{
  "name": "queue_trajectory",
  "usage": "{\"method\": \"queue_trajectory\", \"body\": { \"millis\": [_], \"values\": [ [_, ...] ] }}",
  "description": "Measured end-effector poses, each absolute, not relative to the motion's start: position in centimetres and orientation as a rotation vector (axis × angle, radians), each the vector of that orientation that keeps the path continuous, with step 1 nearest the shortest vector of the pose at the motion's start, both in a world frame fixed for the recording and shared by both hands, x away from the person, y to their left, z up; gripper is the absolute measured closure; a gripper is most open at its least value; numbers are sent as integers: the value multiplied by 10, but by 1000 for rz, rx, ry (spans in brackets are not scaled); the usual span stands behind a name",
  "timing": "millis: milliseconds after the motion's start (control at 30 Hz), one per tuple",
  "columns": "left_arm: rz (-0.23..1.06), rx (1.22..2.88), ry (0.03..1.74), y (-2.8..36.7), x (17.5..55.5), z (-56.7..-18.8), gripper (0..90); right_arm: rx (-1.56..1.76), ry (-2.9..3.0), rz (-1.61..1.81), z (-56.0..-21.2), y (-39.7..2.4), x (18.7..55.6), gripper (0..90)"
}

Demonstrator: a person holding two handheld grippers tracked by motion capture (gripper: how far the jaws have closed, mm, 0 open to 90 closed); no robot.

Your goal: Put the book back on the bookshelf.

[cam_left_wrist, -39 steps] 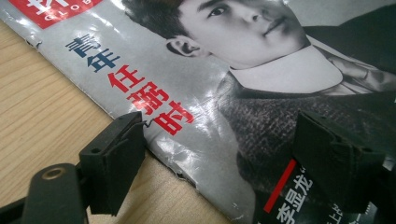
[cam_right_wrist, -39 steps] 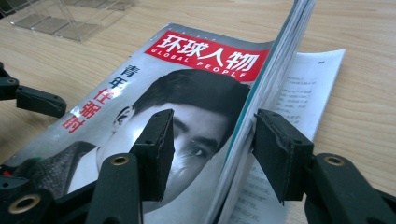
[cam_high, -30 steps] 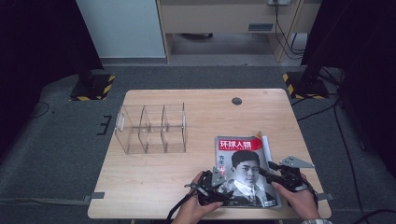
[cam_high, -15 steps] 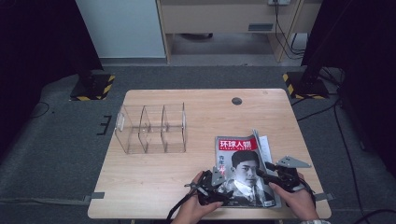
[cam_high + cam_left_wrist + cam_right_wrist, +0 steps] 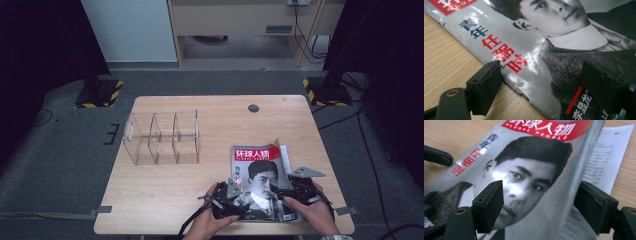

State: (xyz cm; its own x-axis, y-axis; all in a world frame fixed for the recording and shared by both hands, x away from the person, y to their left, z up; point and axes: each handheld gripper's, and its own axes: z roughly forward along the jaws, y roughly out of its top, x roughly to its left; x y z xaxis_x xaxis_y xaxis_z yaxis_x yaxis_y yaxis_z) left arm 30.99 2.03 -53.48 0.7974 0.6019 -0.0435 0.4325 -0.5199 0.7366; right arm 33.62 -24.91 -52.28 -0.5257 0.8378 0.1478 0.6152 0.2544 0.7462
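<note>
A magazine (image 5: 260,172) with a red title band and a black-and-white portrait lies at the table's front right. My left gripper (image 5: 239,194) is at its lower left edge, open; in the left gripper view (image 5: 544,82) one jaw is over bare wood and the other over the cover. My right gripper (image 5: 281,191) is at the lower right edge. Its jaws (image 5: 541,202) have just been opening and stand wide on either side of the cover's curled right edge, with the pads clear of the magazine (image 5: 529,170). A printed inner page (image 5: 604,157) sticks out on the right.
A clear acrylic organiser (image 5: 162,137) with three compartments stands at the left middle of the wooden table (image 5: 165,200). A round cable hole (image 5: 253,108) sits near the far edge. Dark stands and cables flank the table on the floor.
My right hand has edged a little to the left over the magazine's corner. The left gripper, the magazine and the organiser stay put.
</note>
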Motion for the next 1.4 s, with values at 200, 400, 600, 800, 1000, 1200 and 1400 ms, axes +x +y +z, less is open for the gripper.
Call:
{"method": "queue_trajectory", "body": {
  "millis": [200, 400, 600, 800, 1000, 1200, 1400],
  "values": [
    [277, 2199, 761, 20, 310, -535, 163, 1366, 2294, 1115, -526, -252, 341, 400],
    [276, 2200, 760, 20, 311, -535, 164, 1292, 2309, 1150, -521, -251, 338, 528],
    [279, 2201, 762, 19, 311, -535, 164, 1290, 2327, 1117, -523, -249, 340, 528],
    [280, 2198, 766, 18, 312, -535, 164, 1264, 2345, 1109, -524, -246, 341, 481],
    [283, 2198, 771, 18, 311, -535, 165, 1258, 2339, 1145, -521, -248, 340, 575],
    [284, 2197, 773, 18, 311, -535, 165, 1247, 2373, 1119, -525, -247, 341, 615],
    [293, 2192, 793, 16, 311, -535, 164, 1259, 2338, 1105, -523, -246, 341, 739]
  ]
}}
